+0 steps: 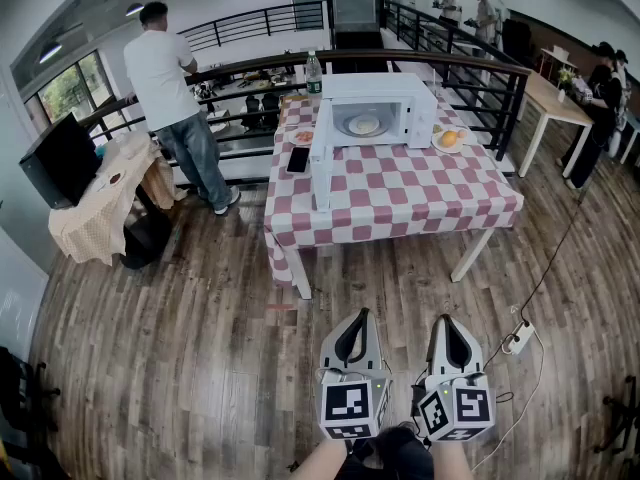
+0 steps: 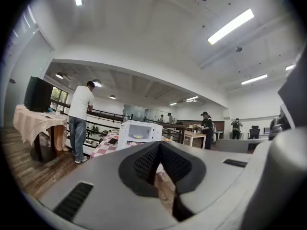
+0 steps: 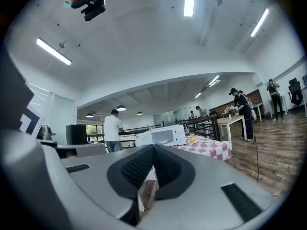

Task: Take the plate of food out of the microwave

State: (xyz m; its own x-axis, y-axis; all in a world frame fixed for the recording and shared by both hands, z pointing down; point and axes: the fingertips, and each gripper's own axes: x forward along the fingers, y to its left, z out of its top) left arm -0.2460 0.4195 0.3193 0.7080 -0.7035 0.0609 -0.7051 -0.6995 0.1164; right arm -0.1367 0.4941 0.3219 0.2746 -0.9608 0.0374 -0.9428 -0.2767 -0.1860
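A white microwave [image 1: 374, 111] stands on the checked table [image 1: 400, 193] with its door [image 1: 322, 156] swung open to the left. Inside it lies a plate of food [image 1: 364, 125]. The microwave [image 2: 139, 132] shows small and far in the left gripper view, and the microwave [image 3: 163, 135] is likewise distant in the right gripper view. My left gripper [image 1: 357, 320] and right gripper [image 1: 446, 325] hang side by side over the wooden floor, well short of the table. Both are shut with nothing between their pads.
A phone [image 1: 298, 160] lies on the table left of the door, a plate with an orange fruit [image 1: 449, 139] to the microwave's right, a bottle [image 1: 313, 73] behind. A person [image 1: 178, 98] stands at the railing, left. A power strip [image 1: 519, 338] and cable lie on the floor, right.
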